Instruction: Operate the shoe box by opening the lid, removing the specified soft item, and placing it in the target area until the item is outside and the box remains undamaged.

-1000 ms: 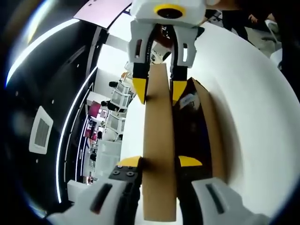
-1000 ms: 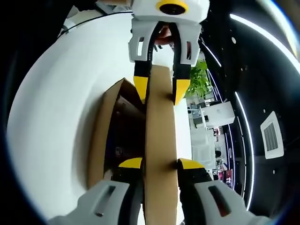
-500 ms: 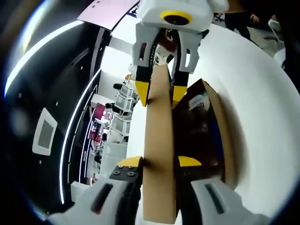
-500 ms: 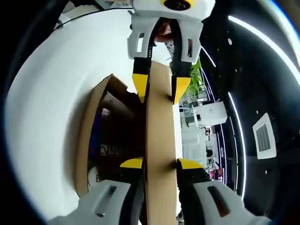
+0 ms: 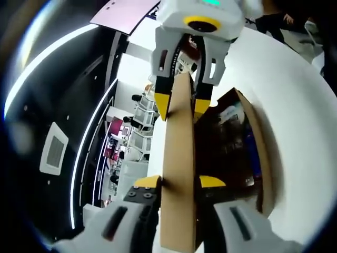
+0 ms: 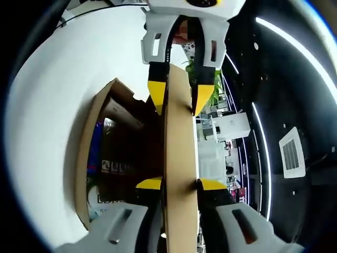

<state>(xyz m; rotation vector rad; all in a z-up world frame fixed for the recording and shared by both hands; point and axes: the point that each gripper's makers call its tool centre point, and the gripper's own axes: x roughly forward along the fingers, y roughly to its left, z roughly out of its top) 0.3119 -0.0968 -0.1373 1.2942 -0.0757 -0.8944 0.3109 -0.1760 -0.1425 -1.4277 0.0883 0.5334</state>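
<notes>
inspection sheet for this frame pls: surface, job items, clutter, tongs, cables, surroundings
Surface: white table, bare where visible.
Job's things: cardboard shoe box on the table, lid lifted and seen edge-on; dark interior with printed labels and a blue patch; soft item cannot be told apart.
Clutter: nothing seen.
Tongs: left tongs shut on the lid's near end; right tongs shut on the lid's opposite end. Each appears at the top of the other's view.
Cables: a thin dark line curves across the table's far edge in the right gripper view; cannot tell what it is.
Surroundings: dark ceiling with light strips and vents, office furniture, a green plant.
</notes>
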